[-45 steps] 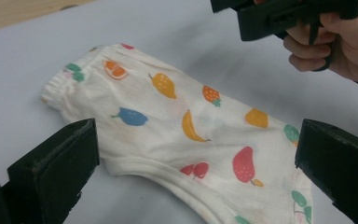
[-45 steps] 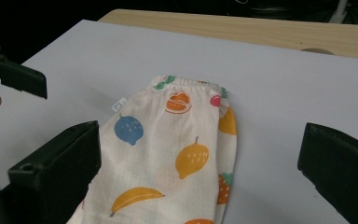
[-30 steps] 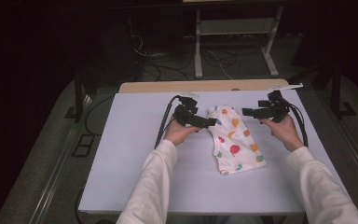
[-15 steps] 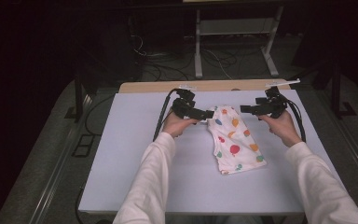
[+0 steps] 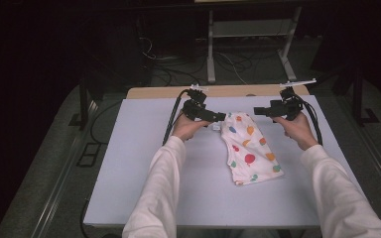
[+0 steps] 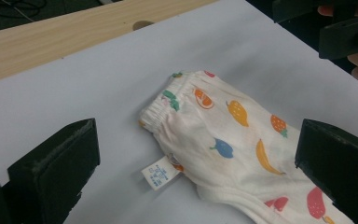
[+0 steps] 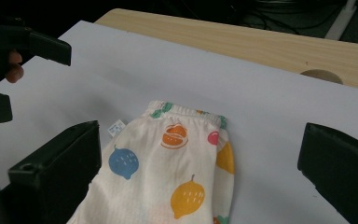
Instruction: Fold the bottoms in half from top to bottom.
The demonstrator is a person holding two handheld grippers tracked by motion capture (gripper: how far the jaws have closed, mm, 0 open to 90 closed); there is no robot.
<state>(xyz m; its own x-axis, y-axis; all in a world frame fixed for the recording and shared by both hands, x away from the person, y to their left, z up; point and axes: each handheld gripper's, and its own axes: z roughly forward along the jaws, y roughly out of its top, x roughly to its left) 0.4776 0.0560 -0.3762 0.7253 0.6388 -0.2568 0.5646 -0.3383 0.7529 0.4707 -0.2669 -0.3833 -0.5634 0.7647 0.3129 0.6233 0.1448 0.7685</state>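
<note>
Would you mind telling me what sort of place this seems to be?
Probably a lab or recording workspace: a covered table in a dark room, loose cables on the floor, and a metal stand behind.

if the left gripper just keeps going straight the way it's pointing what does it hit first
Most likely the fruit-print garment. The left gripper has its jaws wide open, aimed at the folded cloth near its elastic waistband and white label. Its height above the table is unclear, so it might skim over.

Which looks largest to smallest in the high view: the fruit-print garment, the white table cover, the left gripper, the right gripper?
1. White table cover
2. Fruit-print garment
3. Left gripper and right gripper: they look about alike, so no ranking between them.
</note>
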